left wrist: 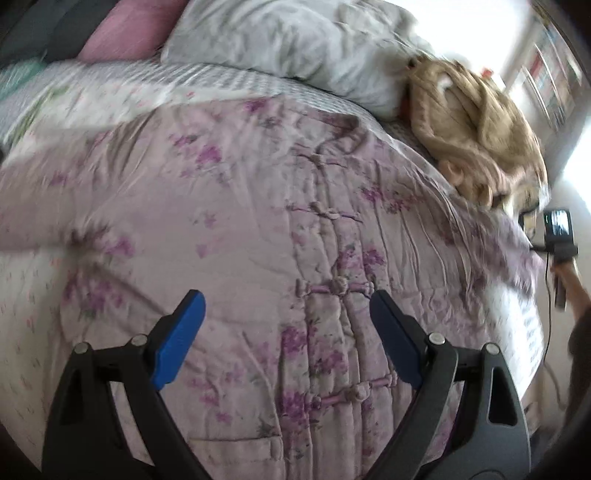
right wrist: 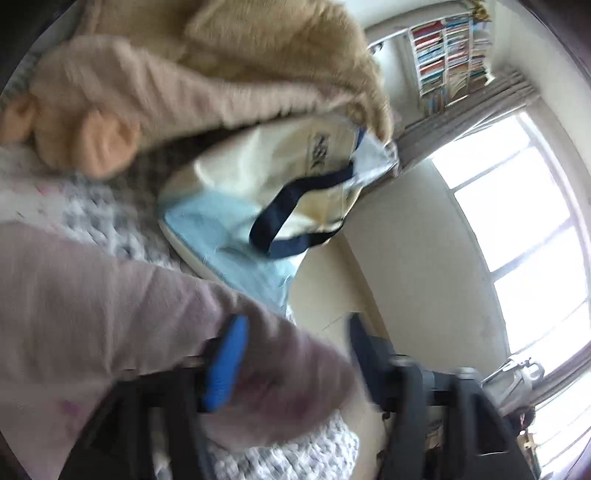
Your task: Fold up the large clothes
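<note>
A pink quilted jacket with purple flowers and knot buttons (left wrist: 258, 221) lies spread face up on the bed. My left gripper (left wrist: 286, 314) is open and empty, hovering just above its lower front beside the button row. My right gripper (right wrist: 295, 354) is open, its blue fingers (right wrist: 225, 362) on either side of the jacket's sleeve end (right wrist: 147, 314) at the bed's right edge. The right gripper also shows at the far right of the left wrist view (left wrist: 557, 236). Both views are motion-blurred.
A tan fleece garment (left wrist: 476, 133) lies at the bed's right, also in the right wrist view (right wrist: 184, 74). A grey pillow (left wrist: 295, 40) and a pink one (left wrist: 125, 29) sit behind. A cream tote bag (right wrist: 288, 173) lies on a light blue cushion (right wrist: 221, 236) beside the bed.
</note>
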A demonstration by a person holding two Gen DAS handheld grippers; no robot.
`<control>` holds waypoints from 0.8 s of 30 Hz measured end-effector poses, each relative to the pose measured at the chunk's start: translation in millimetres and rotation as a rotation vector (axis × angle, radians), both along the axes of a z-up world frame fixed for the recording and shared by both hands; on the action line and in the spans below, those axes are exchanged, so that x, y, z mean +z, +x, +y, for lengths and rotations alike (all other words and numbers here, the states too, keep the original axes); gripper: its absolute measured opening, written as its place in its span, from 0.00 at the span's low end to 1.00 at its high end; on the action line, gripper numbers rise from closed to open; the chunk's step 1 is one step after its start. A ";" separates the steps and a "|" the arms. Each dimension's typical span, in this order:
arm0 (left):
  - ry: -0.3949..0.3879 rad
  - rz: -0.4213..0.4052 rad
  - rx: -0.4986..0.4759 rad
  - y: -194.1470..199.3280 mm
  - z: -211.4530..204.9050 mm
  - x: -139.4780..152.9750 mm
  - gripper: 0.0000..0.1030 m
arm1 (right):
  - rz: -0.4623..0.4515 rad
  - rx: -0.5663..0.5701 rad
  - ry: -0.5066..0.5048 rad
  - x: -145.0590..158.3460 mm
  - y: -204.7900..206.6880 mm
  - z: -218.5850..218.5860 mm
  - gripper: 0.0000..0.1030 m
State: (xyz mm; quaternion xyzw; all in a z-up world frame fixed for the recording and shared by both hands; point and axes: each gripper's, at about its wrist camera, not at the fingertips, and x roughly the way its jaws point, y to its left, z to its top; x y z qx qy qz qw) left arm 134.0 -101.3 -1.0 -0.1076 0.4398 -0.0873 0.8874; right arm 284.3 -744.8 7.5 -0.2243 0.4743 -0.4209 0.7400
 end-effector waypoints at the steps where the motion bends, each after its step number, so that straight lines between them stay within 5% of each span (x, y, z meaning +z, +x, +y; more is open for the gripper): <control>1: 0.033 -0.015 -0.035 2.4 -7.7 3.5 0.88 | -0.052 -0.014 0.090 3.9 -6.7 -18.6 0.72; 6: 0.140 -0.073 -0.226 27.5 -60.6 16.0 0.88 | -0.481 -0.087 0.516 60.4 -74.6 -109.1 0.75; 8: 0.148 -0.092 -0.307 45.2 -95.8 17.7 0.88 | -0.552 -0.117 0.649 57.5 -100.2 -135.5 0.76; 14: 0.015 -0.101 -0.413 99.6 -179.5 11.8 0.82 | -0.545 -0.209 0.916 -15.2 -125.7 -167.3 0.76; 18: -0.045 -0.103 -0.433 133.5 -230.4 8.4 0.76 | -0.742 -0.319 1.131 -62.4 -124.0 -183.1 0.72; 20: -0.075 -0.095 -0.437 148.7 -250.1 5.2 0.65 | -0.800 -0.319 1.127 -59.7 -117.6 -180.2 0.18; 21: -0.082 -0.093 -0.438 154.8 -258.6 4.2 0.62 | -0.795 -0.301 1.130 -50.1 -111.4 -176.0 0.15; 24: -0.101 -0.119 -0.457 168.9 -286.1 2.2 0.55 | -0.891 -0.014 0.986 25.6 -116.6 -155.5 0.10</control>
